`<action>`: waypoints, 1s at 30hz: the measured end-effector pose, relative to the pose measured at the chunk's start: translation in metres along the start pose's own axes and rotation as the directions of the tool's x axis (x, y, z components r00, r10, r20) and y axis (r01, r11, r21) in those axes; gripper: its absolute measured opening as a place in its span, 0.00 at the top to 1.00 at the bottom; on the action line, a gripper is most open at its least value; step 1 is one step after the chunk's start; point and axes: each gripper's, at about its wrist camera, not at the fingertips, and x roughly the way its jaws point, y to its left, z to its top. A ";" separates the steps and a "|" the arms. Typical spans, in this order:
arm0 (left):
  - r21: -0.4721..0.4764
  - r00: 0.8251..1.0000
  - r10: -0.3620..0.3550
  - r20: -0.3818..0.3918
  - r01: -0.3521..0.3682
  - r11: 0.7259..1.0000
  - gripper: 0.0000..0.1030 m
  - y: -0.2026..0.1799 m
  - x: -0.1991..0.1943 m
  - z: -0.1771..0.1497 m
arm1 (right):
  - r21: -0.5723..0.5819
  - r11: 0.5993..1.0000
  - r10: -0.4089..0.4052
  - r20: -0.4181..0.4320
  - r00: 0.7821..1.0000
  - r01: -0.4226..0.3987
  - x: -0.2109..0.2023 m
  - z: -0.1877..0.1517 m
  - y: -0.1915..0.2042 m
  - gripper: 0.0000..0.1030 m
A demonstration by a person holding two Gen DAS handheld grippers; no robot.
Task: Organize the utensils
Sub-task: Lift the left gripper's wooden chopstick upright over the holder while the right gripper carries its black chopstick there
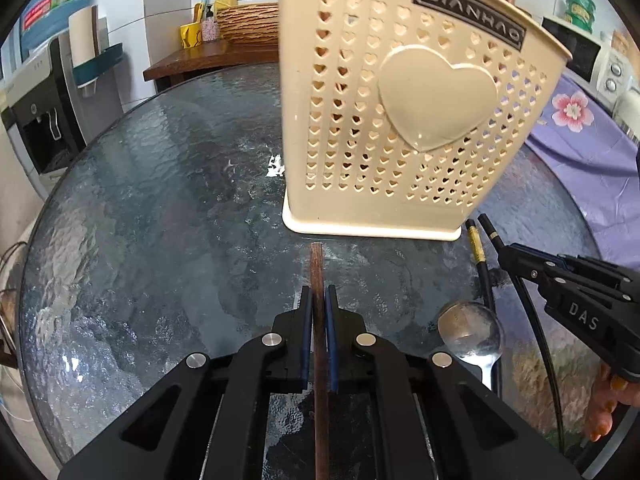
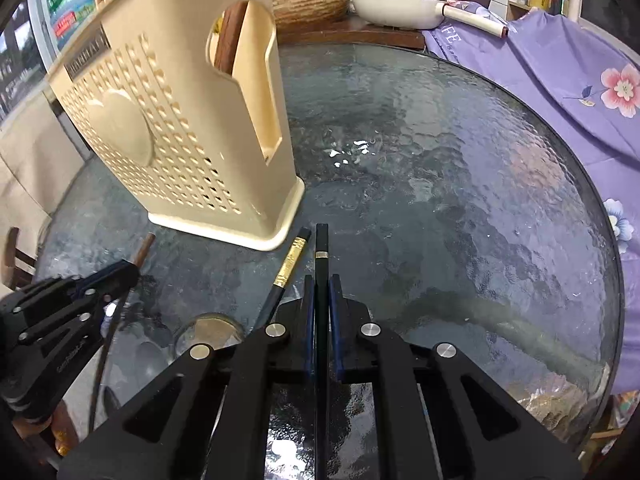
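A cream utensil holder with heart-shaped holes stands upright on the round glass table. My left gripper is shut on a brown wooden chopstick whose tip points at the holder's base. My right gripper is shut on a black chopstick with a gold band. A second black chopstick with a gold sleeve lies beside it on the glass. A metal spoon rests bowl-up between the two grippers. The holder has brown wooden handles in it.
A purple floral cloth drapes the table's right edge. Behind the table a wooden counter holds a woven basket and a white pan. A water dispenser stands at the left. A hand holds the right gripper.
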 end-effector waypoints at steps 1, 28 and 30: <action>-0.004 1.000 0.002 0.010 -0.002 1.000 0.94 0.002 -0.003 0.000 | 0.006 1.000 0.011 0.007 1.000 -0.011 -0.003 0.000 -0.001 0.92; 0.036 0.926 -0.152 0.345 0.148 0.988 0.94 0.005 -0.181 0.010 | -0.149 0.960 0.274 0.321 0.907 -0.238 -0.185 -0.002 -0.007 0.92; 0.037 0.925 -0.151 0.350 0.147 0.988 0.94 0.004 -0.184 0.010 | -0.150 0.958 0.279 0.319 0.906 -0.243 -0.187 -0.002 -0.007 0.92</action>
